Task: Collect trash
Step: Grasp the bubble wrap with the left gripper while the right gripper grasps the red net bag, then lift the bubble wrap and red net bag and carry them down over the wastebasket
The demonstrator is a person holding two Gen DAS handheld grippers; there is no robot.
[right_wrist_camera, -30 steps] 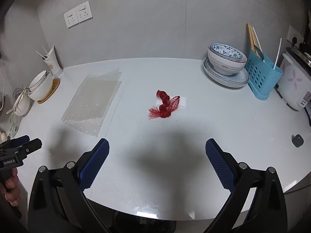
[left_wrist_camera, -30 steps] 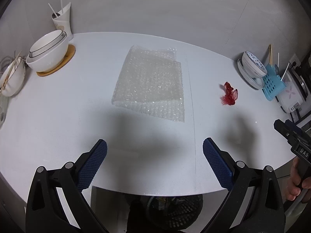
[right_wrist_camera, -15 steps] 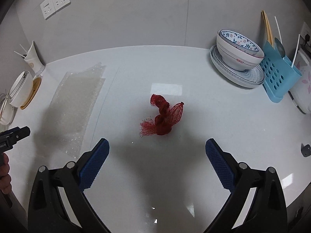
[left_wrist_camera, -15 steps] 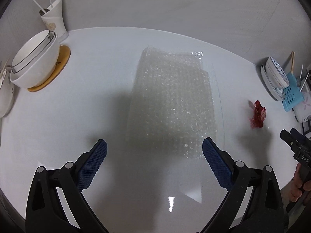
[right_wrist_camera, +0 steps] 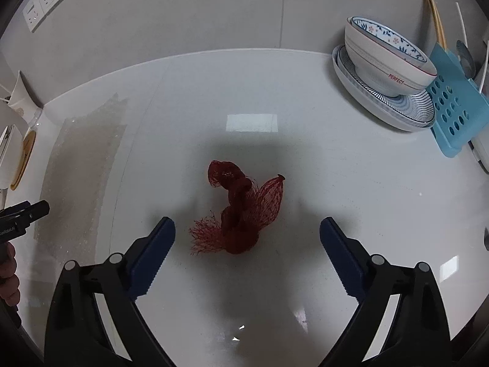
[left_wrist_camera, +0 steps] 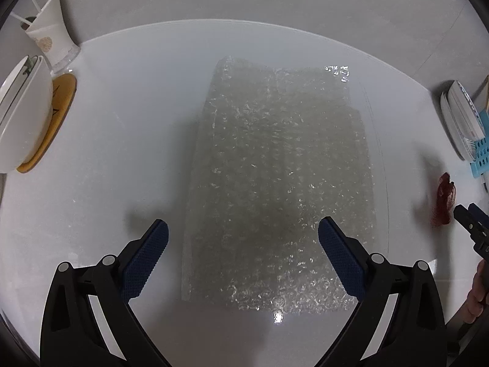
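A clear sheet of bubble wrap lies flat on the white counter. My left gripper hangs over its near part, jaws wide open, nothing between the pads. A crumpled red mesh bag lies further right on the counter. My right gripper is just above it, its blue fingertips to either side of the mesh but not touching it; the jaws are closing. The red mesh also shows at the right edge of the left wrist view, and the bubble wrap at the left of the right wrist view.
White bowls on a wooden coaster and a white cup with sticks stand at the left. A patterned bowl on striped plates and a blue utensil holder stand at the right. A wall backs the counter.
Both grippers have moved forward and down over the counter. The bubble wrap now fills the left view; the red mesh now sits between the right gripper's fingertips.
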